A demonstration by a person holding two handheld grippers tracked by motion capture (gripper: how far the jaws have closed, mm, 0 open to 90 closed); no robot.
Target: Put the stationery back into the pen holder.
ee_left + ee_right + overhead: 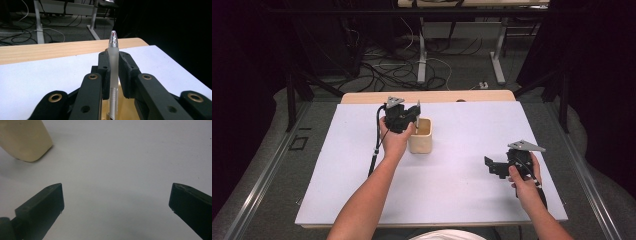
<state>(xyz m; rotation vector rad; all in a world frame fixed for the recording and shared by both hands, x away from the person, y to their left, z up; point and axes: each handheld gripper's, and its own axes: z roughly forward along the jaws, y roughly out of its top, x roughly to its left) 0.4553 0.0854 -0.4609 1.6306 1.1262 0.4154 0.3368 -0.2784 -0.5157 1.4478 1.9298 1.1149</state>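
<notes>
Before me: one light-wood table (362,96) under a white sheet (452,190), bearing a single cream square holder (421,141) left of centre, near the far edge.

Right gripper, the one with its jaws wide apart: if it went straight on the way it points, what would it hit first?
Probably just the white sheet on the table. The right gripper is open with nothing between its jaws, and the cream cup sits off to one side of that line.
</notes>
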